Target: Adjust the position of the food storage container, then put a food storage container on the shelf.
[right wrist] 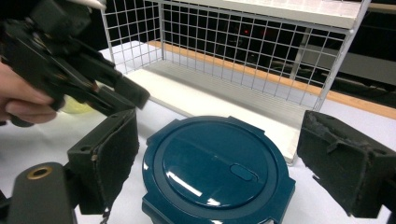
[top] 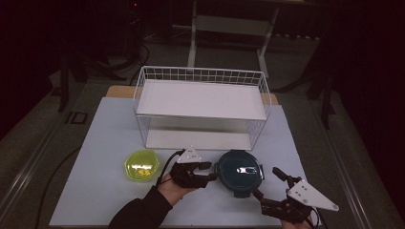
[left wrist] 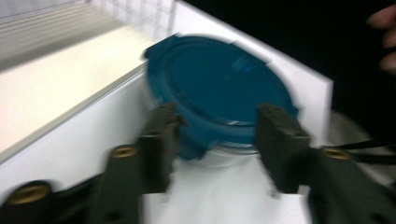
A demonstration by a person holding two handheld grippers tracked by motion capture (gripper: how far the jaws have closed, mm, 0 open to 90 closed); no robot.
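A round container with a dark teal lid (top: pixel 239 171) sits on the white table in front of the wire rack. My left gripper (top: pixel 210 171) comes from its left, jaws apart, tips at the lid's left rim. In the blurred left gripper view the lid (left wrist: pixel 219 88) lies just past the left gripper (left wrist: pixel 219 122), whose jaws do not press on it. My right gripper (top: pixel 268 185) stands open at the container's near right. In the right gripper view the lid (right wrist: pixel 217 170) lies between the wide-spread jaws of my right gripper (right wrist: pixel 222 133), and the left gripper (right wrist: pixel 133 99) reaches in from the upper left.
A white two-level wire rack (top: pixel 200 107) stands behind the container at the table's middle. A yellow-green round dish (top: pixel 142 165) lies left of the left hand. The white table top (top: pixel 95 191) ends close to the right of the right gripper.
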